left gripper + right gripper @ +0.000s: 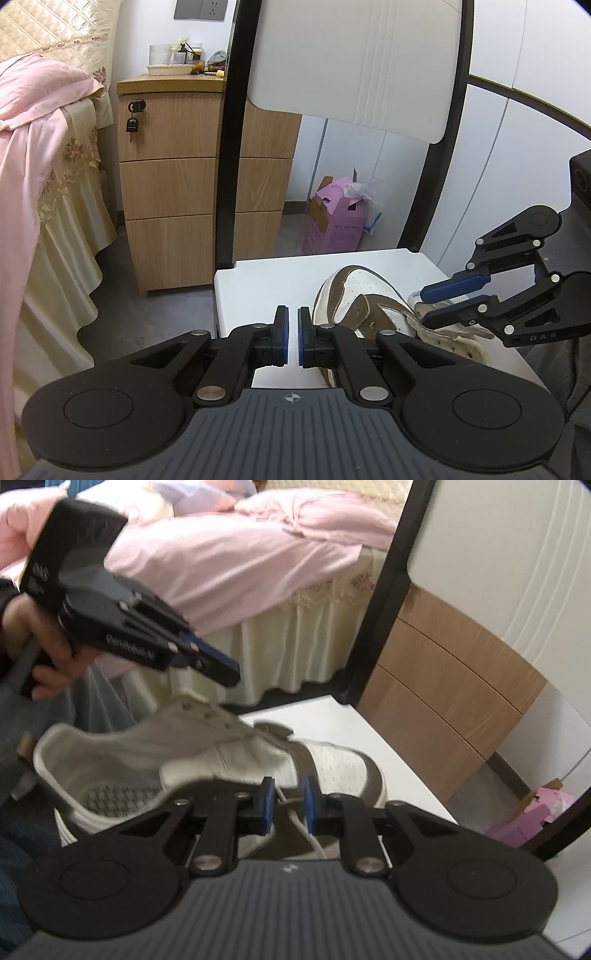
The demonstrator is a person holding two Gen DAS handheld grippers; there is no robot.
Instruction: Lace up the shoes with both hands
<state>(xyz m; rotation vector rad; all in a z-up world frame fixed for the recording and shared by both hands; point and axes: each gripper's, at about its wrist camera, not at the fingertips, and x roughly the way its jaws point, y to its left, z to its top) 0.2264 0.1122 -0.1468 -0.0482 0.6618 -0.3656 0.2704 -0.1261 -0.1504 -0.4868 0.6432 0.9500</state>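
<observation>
A white and brown shoe point(364, 286) lies on the white chair seat point(258, 280), toe pointing away from me. In the right wrist view the shoe point(229, 753) shows its opening and several bare eyelets. A thin white lace point(295, 818) runs over its near side, between the pads of my right gripper point(289, 801). Those pads stand a little apart and do not press on the lace. In the left wrist view, the right gripper point(423, 304) reaches in at the eyelet flap. My left gripper point(291, 325) is shut on nothing, left of the shoe. A hand holds the left gripper point(231, 674) above the shoe.
The chair's white back point(351, 55) with its black frame rises behind the seat. A wooden drawer cabinet point(170, 184) and a bed with a pink blanket point(33, 129) stand to the left. A pink box point(338, 221) sits on the floor behind the chair.
</observation>
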